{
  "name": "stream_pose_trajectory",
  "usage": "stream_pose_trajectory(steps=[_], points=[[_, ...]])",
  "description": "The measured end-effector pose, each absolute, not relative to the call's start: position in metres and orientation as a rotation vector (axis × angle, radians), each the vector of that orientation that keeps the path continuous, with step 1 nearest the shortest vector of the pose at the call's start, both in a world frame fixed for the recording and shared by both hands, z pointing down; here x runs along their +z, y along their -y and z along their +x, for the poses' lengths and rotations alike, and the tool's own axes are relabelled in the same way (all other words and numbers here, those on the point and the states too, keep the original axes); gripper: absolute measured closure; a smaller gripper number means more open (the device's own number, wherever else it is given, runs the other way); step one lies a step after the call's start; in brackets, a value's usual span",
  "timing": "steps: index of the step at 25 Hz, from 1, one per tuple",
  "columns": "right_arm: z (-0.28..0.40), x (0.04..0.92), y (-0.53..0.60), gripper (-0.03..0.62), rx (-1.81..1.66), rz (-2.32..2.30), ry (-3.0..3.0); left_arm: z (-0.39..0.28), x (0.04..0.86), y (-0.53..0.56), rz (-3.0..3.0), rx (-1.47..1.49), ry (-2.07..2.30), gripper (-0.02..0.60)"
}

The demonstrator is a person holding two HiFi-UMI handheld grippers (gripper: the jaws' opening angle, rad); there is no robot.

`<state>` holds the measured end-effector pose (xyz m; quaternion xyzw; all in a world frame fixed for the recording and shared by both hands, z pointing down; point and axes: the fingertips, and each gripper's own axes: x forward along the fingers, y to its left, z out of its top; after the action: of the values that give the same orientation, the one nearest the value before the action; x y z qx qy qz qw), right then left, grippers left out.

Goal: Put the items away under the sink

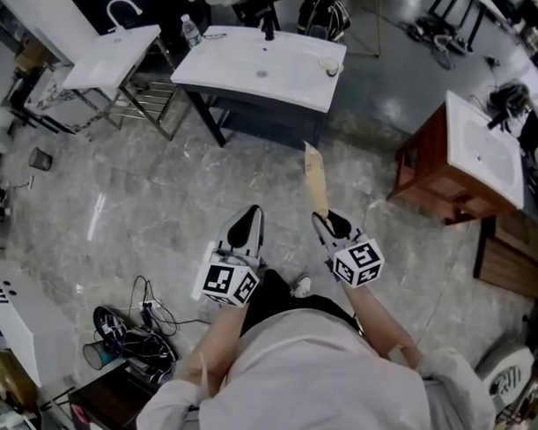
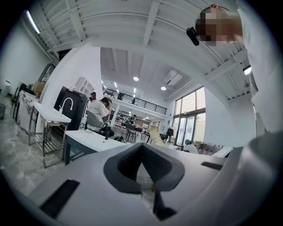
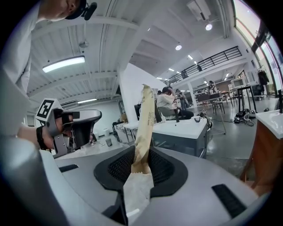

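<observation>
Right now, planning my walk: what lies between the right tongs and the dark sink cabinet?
Head view: the right tongs' own paper packet, then bare floor to the dark cabinet.

Matt paper bag (image 1: 315, 177), glossy stone floor (image 1: 163, 205)

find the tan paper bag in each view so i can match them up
Head view: paper bag at centre, sticking out ahead of the right gripper, toward the sink.
Left gripper view: small, mid-frame, just above the gripper body.
Right gripper view: centre, upright between the fingers.
Shared landmark: the white sink on the dark cabinet.
</observation>
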<state>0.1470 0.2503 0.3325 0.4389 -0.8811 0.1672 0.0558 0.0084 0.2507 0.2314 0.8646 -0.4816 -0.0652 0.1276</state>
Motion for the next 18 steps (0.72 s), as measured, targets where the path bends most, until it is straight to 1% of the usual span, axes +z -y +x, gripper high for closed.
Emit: stream_pose_trajectory(steps=[9,18], points=[[0.138,0.345,-0.237,0.48,0.505,1.238,2.67,-0.004,0.235,-0.235,2.491,-0.2,1.46,0.578],[0.124,0.341,-0.17,0.48,0.431,1.264,2.619,-0.042,0.251,-0.164,2.482,-0.2,1.432,0.578]])
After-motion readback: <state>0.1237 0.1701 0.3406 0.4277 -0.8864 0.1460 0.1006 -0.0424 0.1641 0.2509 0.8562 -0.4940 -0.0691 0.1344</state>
